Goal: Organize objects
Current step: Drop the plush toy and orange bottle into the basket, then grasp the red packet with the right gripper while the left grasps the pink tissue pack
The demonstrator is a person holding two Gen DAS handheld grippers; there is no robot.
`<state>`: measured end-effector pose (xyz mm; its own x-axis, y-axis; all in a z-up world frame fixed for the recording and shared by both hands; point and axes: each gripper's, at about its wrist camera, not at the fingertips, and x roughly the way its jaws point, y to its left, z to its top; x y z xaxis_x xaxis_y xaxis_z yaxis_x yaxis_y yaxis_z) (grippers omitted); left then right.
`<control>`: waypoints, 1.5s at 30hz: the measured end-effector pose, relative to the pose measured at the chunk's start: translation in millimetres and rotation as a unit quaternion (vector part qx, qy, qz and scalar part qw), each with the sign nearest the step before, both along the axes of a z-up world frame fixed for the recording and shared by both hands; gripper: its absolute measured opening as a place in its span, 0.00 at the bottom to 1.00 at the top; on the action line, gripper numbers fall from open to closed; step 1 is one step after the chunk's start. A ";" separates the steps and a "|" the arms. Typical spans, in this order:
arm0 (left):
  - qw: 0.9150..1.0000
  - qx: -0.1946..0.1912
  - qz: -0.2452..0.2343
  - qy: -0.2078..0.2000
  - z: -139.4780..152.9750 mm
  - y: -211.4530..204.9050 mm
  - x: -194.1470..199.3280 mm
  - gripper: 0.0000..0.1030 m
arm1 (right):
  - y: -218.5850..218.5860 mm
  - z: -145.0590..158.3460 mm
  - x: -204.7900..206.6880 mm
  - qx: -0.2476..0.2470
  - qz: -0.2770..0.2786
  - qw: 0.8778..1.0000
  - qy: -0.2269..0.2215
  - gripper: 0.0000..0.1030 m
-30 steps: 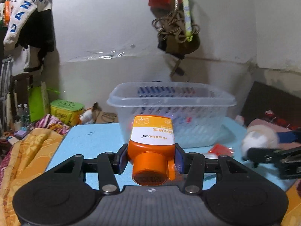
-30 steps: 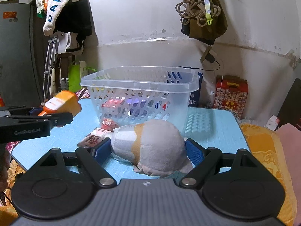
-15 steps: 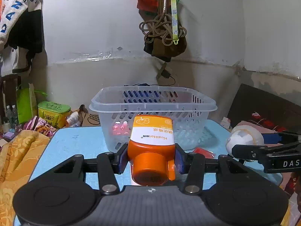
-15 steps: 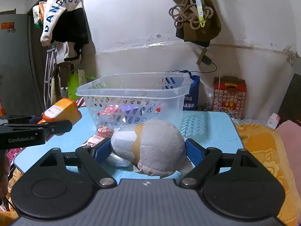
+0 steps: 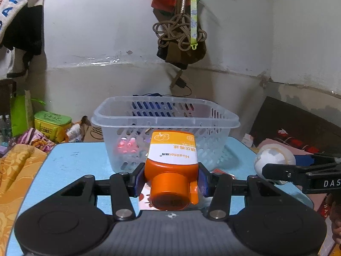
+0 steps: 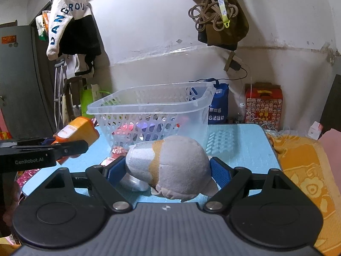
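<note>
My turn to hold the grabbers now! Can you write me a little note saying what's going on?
Left gripper: shut on the orange bottle, held above the blue table, in front of the clear basket.
Right gripper: shut on the plush toy, also short of the basket.
Done: a few small things, one pink, lie in the basket.
Left: drop both in, then gather the packets by the basket.

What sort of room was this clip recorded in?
Probably a cluttered room in a home: clothes hang by a door, a bag and coiled rope hang on the scuffed wall, and a small blue table stands between patterned bedding.
</note>
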<state>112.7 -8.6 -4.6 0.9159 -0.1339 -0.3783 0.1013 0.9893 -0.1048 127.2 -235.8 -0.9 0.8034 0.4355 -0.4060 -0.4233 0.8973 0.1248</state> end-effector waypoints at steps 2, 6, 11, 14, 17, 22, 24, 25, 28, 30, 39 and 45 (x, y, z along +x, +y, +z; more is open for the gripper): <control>1.000 -0.007 -0.004 -0.002 0.2 1.6 0.1 0.51 | 0.3 3.9 -0.1 0.002 0.004 1.000 -0.007 0.84; 1.000 -0.022 -0.005 -0.011 4.9 6.7 2.4 0.51 | 5.2 19.3 -1.9 0.005 0.007 0.999 -0.034 0.84; 0.998 -0.055 -0.016 -0.010 19.7 18.1 10.3 0.51 | 12.2 46.7 6.8 0.007 -0.003 0.998 -0.058 0.84; 0.998 -0.063 -0.027 -0.006 33.4 17.7 20.9 0.51 | 23.4 64.9 26.1 -0.004 -0.017 0.999 -0.049 0.84; 0.998 -0.065 -0.028 -0.003 48.5 16.5 36.9 0.51 | 34.3 78.1 45.3 -0.007 -0.020 0.998 -0.051 0.84; 0.999 -0.052 0.000 -0.010 72.7 18.4 72.7 0.51 | 59.5 89.9 90.7 -0.035 -0.002 0.997 -0.068 0.84; 0.998 -0.062 0.021 -0.001 77.5 23.6 95.8 0.51 | 66.7 88.2 118.3 -0.048 -0.016 0.996 -0.068 0.84; 0.998 -0.056 0.032 0.011 77.7 23.8 109.5 0.51 | 67.6 84.0 129.1 -0.045 -0.006 0.997 -0.066 0.84; 0.997 -0.046 0.057 0.040 69.6 27.2 144.6 0.51 | 74.5 67.5 156.5 -0.059 -0.003 0.997 -0.044 0.84; 0.996 -0.045 0.055 0.045 64.5 30.1 157.7 0.55 | 79.3 59.9 160.3 -0.075 0.007 0.996 -0.038 0.86; 0.997 -0.020 0.079 -0.005 59.1 39.0 97.7 1.00 | 38.0 60.7 76.5 0.004 0.012 0.996 -0.087 1.00; 0.998 -0.020 0.030 0.058 -3.3 18.5 46.6 1.00 | 27.0 -16.5 34.7 -0.057 0.010 0.998 0.010 1.00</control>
